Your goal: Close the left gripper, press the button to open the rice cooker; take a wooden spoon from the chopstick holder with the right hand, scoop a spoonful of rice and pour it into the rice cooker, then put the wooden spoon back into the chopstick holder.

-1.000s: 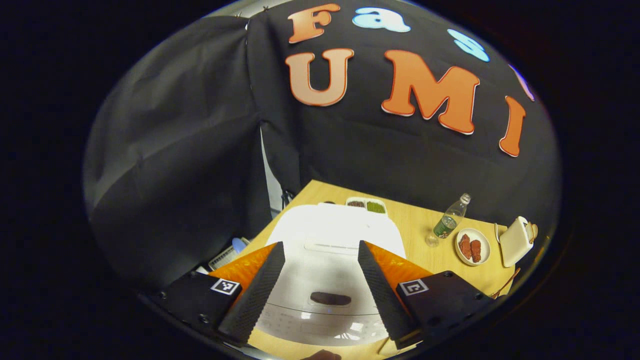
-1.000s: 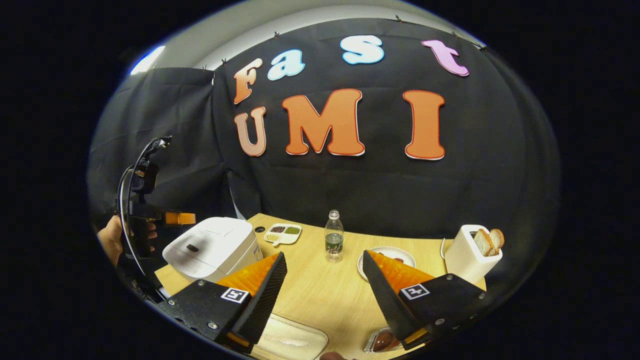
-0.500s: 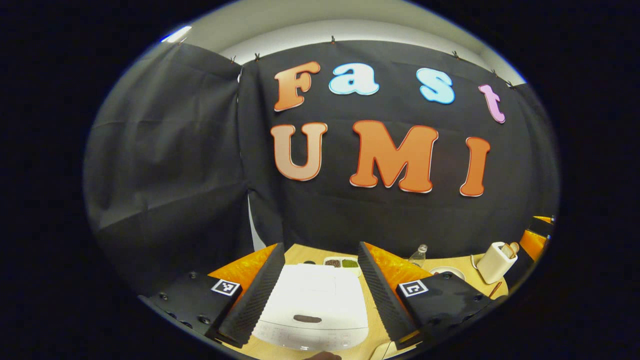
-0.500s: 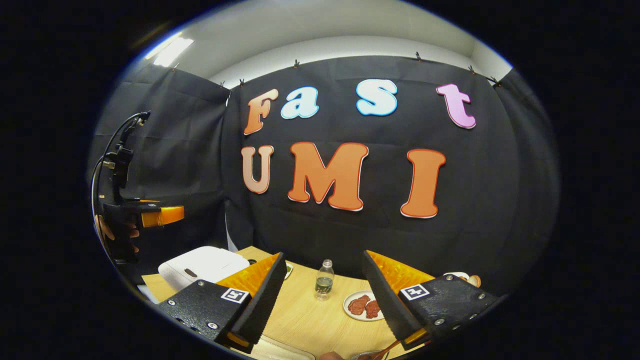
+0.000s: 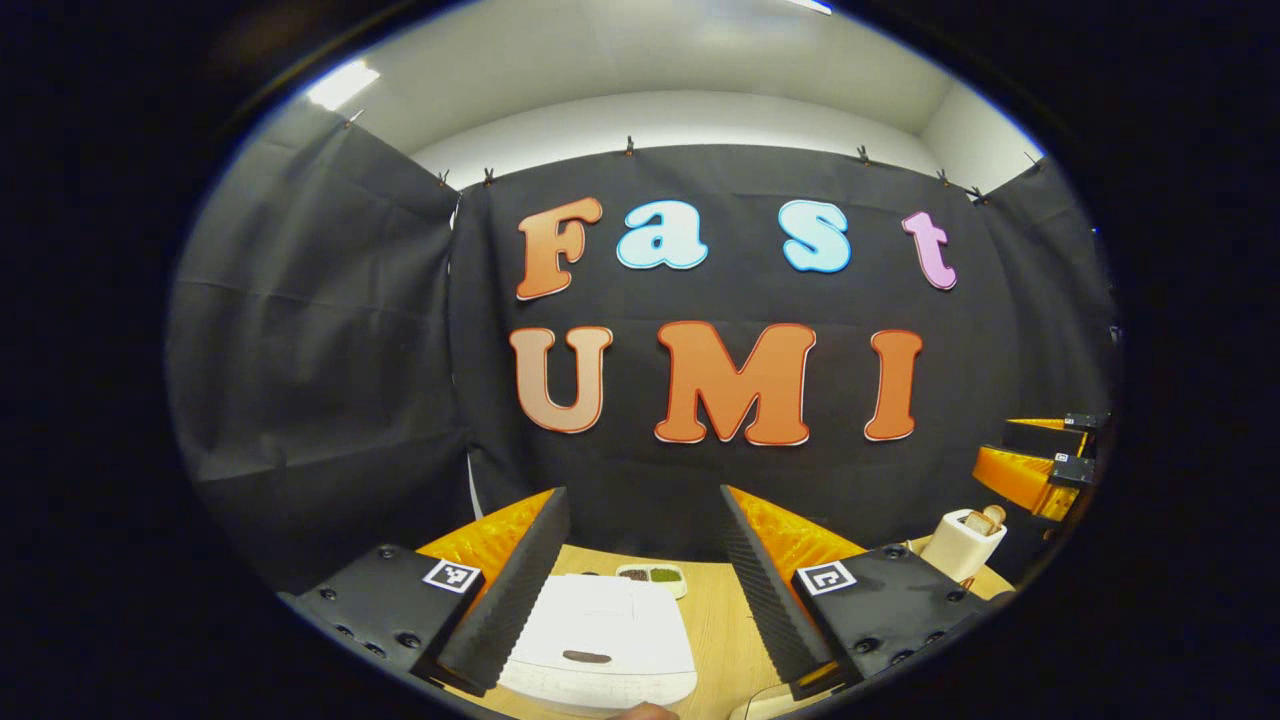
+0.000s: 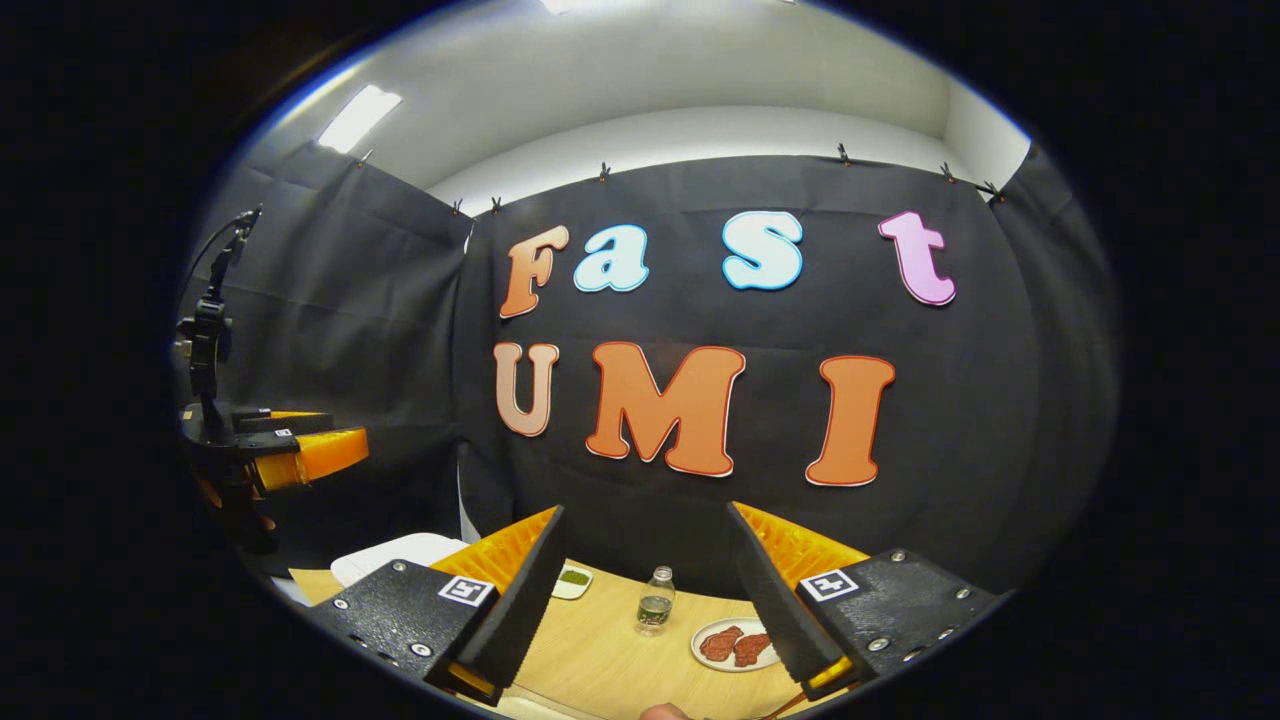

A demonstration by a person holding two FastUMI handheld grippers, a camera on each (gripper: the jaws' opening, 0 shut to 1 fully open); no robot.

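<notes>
The left hand-held gripper (image 5: 640,590), fingers spread wide and empty above the closed rice cooker (image 5: 600,640) on the desk (image 5: 715,635), should first close, then descend squarely onto the lid's dark button (image 5: 586,657).

Below my left gripper (image 5: 640,590) sits a white rice cooker (image 5: 600,645) with a dark oval button (image 5: 587,657), on a pale wood-grain table (image 5: 715,640). Behind it a white divided dish (image 5: 652,576) holds brown and green fillings, and a cream toaster (image 5: 962,543) carries tan bread. Past my right gripper (image 6: 650,600), a clear bottle (image 6: 654,603) wears a green label beside a white plate (image 6: 735,646) of reddish-brown pieces.
</notes>
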